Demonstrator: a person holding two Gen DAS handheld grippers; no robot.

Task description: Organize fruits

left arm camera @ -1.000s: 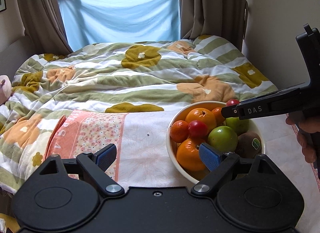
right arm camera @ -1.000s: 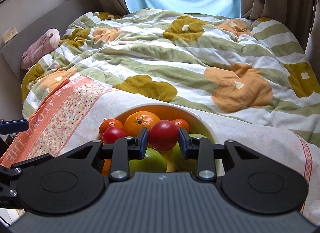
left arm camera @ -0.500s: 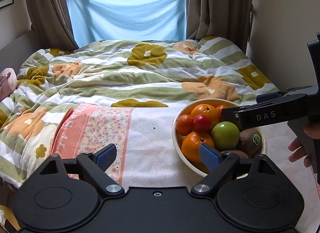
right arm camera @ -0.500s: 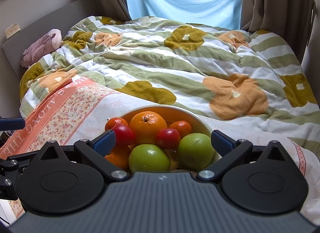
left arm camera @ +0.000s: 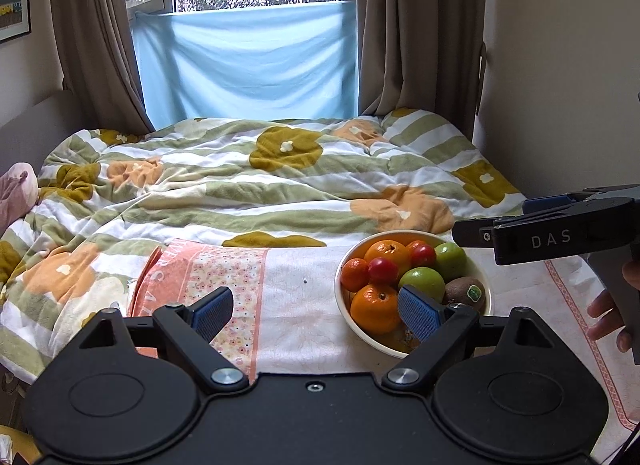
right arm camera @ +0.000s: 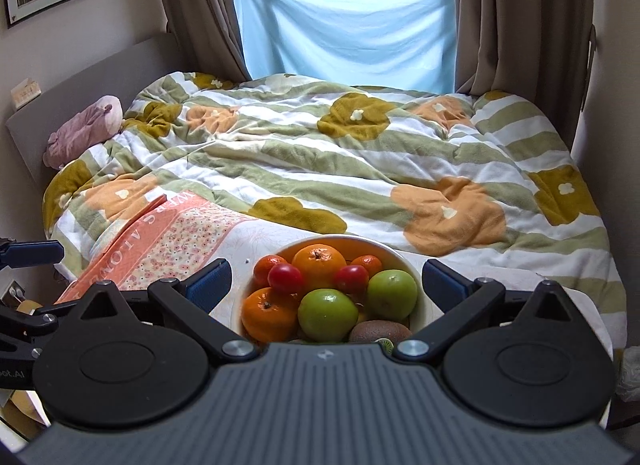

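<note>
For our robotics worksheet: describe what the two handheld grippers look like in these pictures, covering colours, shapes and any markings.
Both the left gripper and the right gripper are black, with round-lobed bodies, silver pivot screws and blue ribbed pads. The right one, seen side-on, carries white "DAS" lettering.

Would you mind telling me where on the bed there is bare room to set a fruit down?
The white cloth is bare between its pink floral band and the bowl. The quilt behind is free but rumpled. The bowl is crowded with fruit.

Left claw (left arm camera: pixel 316 311): black body, blue ribbed pads, silver screws; right claw (right arm camera: pixel 325 285) marked "DAS".
</note>
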